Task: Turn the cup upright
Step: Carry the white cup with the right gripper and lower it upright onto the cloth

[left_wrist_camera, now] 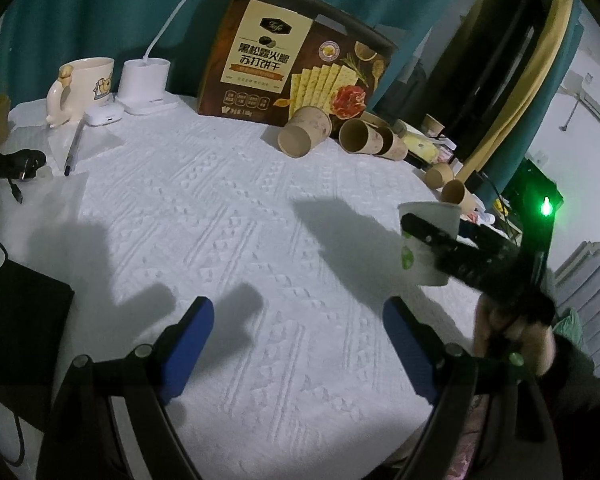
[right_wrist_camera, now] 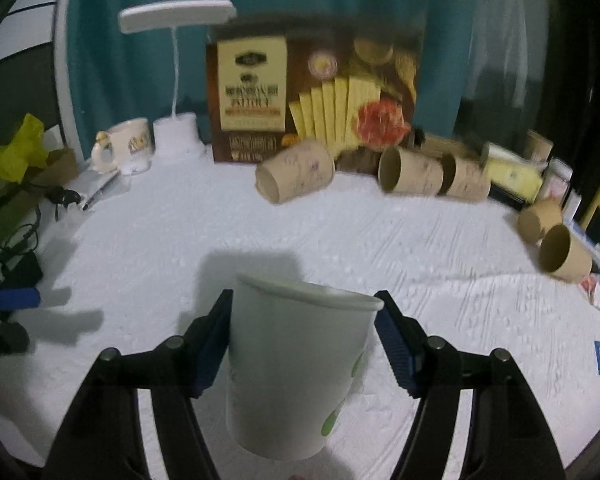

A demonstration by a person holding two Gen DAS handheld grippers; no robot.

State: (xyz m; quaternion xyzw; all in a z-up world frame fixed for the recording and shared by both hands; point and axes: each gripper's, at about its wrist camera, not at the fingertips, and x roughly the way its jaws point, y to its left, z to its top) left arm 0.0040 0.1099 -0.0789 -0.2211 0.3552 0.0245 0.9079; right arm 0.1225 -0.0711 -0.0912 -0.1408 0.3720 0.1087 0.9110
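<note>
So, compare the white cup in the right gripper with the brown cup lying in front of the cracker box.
The white cup has green spots; the brown cup is tan. The white cup stands mouth-up between the right gripper's jaws; the brown cup lies on its side, untouched. Both are tapered paper cups.

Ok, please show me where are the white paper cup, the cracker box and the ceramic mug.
white paper cup (right_wrist_camera: pixel 296 364): right wrist view, on its side wall.
cracker box (left_wrist_camera: pixel 296 60): left wrist view, on its printed front.
ceramic mug (left_wrist_camera: pixel 90 80): left wrist view, on its body.
</note>
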